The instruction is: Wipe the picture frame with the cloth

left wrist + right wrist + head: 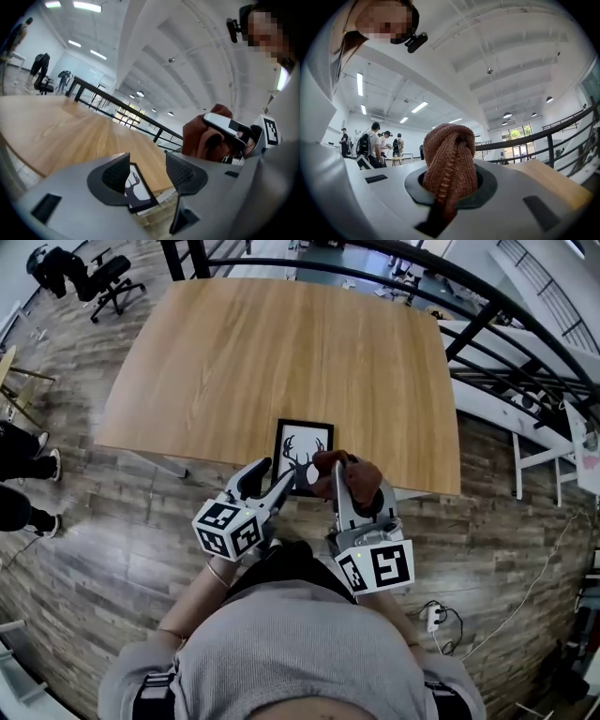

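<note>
A black picture frame (300, 441) with a deer-antler print lies flat on the wooden table (281, 352), close to its near edge. My left gripper (269, 482) hovers at the frame's near left corner with its jaws wide apart. In the left gripper view the frame (138, 191) shows between and beyond the jaws (147, 164), untouched by the pads. My right gripper (347, 474) is shut on a bunched reddish-brown cloth (359, 478) just right of the frame's near edge. The cloth (449, 159) bulges up out of the right gripper (450, 185) and fills its jaws. From the left gripper view the cloth (204, 136) hangs to the right.
The table's edge runs just under both grippers, with wood-plank floor below. A black railing (469, 296) borders the far right side. An office chair (103, 277) stands far left, someone's feet (28, 456) show at the left edge, and a power strip (436, 615) lies on the floor.
</note>
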A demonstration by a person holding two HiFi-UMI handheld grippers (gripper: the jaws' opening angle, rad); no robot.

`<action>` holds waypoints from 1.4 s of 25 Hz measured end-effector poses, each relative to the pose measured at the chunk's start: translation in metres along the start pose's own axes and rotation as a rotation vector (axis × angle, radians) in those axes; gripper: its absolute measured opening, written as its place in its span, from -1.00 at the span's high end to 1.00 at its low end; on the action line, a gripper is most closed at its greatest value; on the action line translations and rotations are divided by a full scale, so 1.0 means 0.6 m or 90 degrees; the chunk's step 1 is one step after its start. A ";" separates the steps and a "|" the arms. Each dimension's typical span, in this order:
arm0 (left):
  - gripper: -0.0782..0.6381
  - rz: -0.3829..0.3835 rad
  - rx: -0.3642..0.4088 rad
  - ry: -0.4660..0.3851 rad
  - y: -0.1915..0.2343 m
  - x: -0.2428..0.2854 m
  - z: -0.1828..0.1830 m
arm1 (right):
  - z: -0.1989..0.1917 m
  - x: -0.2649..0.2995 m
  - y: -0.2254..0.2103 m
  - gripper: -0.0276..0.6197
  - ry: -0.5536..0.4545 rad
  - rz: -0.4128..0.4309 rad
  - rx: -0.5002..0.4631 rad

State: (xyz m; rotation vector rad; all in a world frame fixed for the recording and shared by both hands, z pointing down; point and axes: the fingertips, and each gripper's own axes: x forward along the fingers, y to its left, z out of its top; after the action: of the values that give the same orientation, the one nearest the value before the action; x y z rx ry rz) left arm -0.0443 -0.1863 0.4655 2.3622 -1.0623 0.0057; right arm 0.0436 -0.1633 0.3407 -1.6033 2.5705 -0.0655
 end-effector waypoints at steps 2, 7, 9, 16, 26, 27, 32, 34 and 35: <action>0.12 0.002 -0.046 0.046 0.030 0.012 -0.037 | -0.013 0.005 -0.010 0.77 0.012 0.000 0.009; 0.04 -0.005 -0.186 0.133 0.093 0.040 -0.130 | -0.048 0.009 -0.028 0.77 0.037 -0.004 0.028; 0.04 -0.008 -0.246 0.152 0.116 0.049 -0.159 | -0.056 0.010 -0.032 0.77 0.045 -0.007 0.031; 0.03 -0.119 -0.392 0.196 0.137 0.087 -0.218 | -0.077 0.010 -0.046 0.77 0.060 -0.026 0.041; 0.04 -0.272 -0.471 0.235 0.100 0.132 -0.251 | -0.096 0.009 -0.050 0.77 0.073 -0.035 0.052; 0.04 -0.276 -0.477 0.236 0.100 0.133 -0.254 | -0.096 0.010 -0.049 0.77 0.074 -0.035 0.053; 0.67 -0.344 -0.590 0.169 0.075 0.135 -0.226 | -0.095 0.010 -0.046 0.77 0.074 -0.032 0.057; 0.68 -0.358 -0.605 0.158 0.071 0.134 -0.223 | -0.094 0.012 -0.048 0.77 0.074 -0.032 0.061; 0.69 -0.361 -0.605 0.157 0.071 0.133 -0.223 | -0.094 0.014 -0.049 0.77 0.074 -0.032 0.064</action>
State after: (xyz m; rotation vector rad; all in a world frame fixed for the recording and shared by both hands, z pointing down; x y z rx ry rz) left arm 0.0092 -0.2003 0.6175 1.6299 -0.1504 -0.3304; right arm 0.0600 -0.1850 0.3988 -1.6731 2.5652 -0.2947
